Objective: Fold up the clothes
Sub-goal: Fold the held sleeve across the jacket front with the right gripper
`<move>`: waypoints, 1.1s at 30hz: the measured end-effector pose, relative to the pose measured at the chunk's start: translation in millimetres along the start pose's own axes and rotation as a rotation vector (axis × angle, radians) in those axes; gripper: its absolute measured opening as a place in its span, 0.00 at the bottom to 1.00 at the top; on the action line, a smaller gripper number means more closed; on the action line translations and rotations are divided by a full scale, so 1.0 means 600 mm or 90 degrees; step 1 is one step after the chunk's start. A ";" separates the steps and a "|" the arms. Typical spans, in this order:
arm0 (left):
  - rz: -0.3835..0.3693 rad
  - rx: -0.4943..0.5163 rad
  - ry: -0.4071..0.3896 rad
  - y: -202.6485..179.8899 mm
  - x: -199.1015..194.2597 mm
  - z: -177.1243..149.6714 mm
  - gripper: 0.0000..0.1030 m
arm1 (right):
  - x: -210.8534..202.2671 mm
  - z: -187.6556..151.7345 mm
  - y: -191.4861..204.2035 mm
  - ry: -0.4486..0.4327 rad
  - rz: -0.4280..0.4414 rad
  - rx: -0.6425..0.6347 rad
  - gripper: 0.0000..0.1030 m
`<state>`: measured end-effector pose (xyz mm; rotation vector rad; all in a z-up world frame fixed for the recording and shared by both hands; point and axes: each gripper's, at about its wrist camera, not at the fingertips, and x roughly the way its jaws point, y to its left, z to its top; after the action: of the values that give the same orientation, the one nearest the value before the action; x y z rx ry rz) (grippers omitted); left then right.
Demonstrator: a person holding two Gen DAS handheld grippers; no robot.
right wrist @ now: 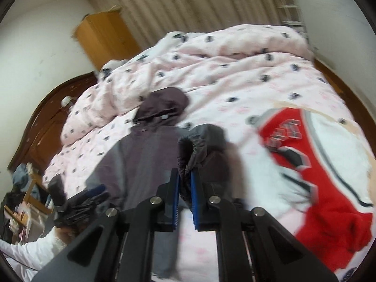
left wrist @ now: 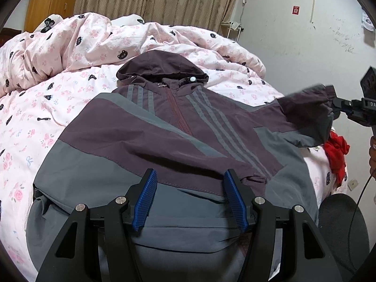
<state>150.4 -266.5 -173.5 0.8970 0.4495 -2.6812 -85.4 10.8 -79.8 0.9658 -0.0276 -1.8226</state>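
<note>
Left claw [left wrist: 190,197] spread over jacket [left wrist: 164,127] | right claw [right wrist: 185,185] pinching sleeve cuff [right wrist: 192,150] | maroon-grey, hooded, front up

Little could be read. On the right gripper [left wrist: 334,109], seen from the left wrist camera at the frame's right edge, the white letters "DA" showed on its black body before the picture cut them off. The jacket [left wrist: 178,127] carried a small mark just below the collar, too small to make out. The red sign [left wrist: 295,9] on the wall bore a pale figure that could not be read. In the right wrist view, the red jersey [right wrist: 312,164] had large block lettering, blurred past reading.
</note>
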 end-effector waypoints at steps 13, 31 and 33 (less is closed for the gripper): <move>0.036 -0.043 -0.039 0.042 -0.032 0.014 0.53 | 0.173 -0.007 0.199 0.100 0.121 -0.079 0.10; 0.174 -0.175 -0.070 0.155 -0.074 0.009 0.53 | 0.313 -0.064 0.310 0.192 0.145 -0.119 0.11; 0.173 -0.175 -0.072 0.156 -0.075 0.009 0.53 | 0.318 -0.070 0.313 0.199 0.145 -0.121 0.11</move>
<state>215.0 -346.7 -160.5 0.6708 0.6042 -2.3380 56.4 -211.7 -141.6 1.0552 0.2162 -1.4247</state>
